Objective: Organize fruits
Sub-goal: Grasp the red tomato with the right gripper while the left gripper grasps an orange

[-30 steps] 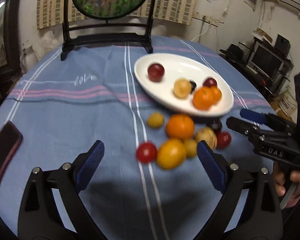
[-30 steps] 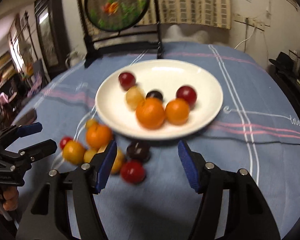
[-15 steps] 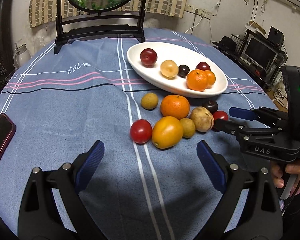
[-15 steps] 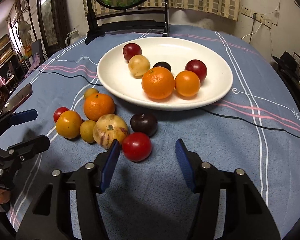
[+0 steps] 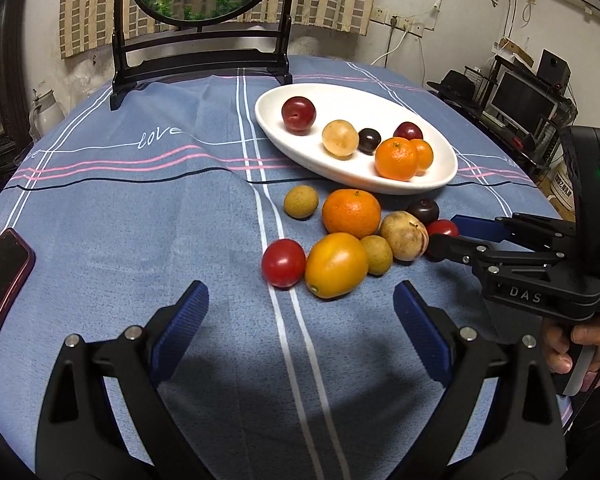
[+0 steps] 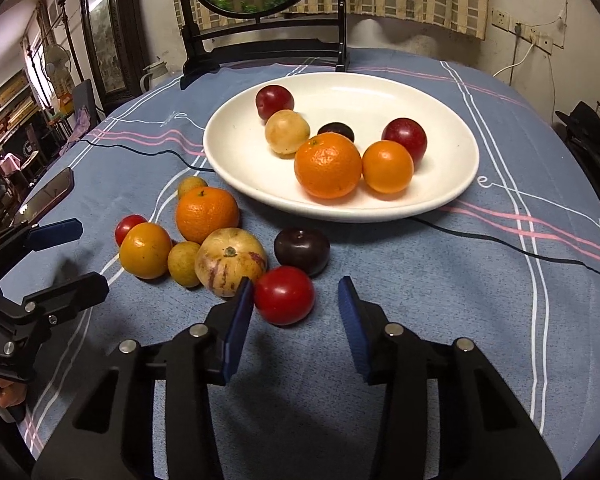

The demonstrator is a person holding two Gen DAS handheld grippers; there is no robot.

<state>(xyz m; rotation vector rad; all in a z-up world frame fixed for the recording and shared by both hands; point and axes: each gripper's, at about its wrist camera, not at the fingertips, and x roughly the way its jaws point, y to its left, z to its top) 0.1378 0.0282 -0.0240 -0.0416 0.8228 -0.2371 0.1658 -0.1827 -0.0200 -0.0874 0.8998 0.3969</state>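
A white plate (image 6: 440, 196) holds several fruits, among them an orange (image 6: 327, 165) and red plums. Loose fruits lie on the blue cloth in front of it. My right gripper (image 6: 296, 306) is open, low over the cloth, its fingers on either side of a red tomato (image 6: 284, 295); it also shows in the left wrist view (image 5: 456, 234). A dark plum (image 6: 302, 251) and a striped pale fruit (image 6: 230, 261) lie just behind the tomato. My left gripper (image 5: 300, 312) is open and empty, short of a yellow-orange tomato (image 5: 335, 265) and another red tomato (image 5: 283, 263).
A dark phone (image 5: 0, 280) lies at the table's left edge. A black stand with a round goldfish panel (image 5: 204, 40) stands at the back of the table. A mandarin (image 5: 351, 213) and two small brown fruits (image 5: 301, 201) lie among the loose fruits.
My right gripper has moved forward and down until its fingers flank the red tomato. My left gripper has come slightly closer to the loose fruits.
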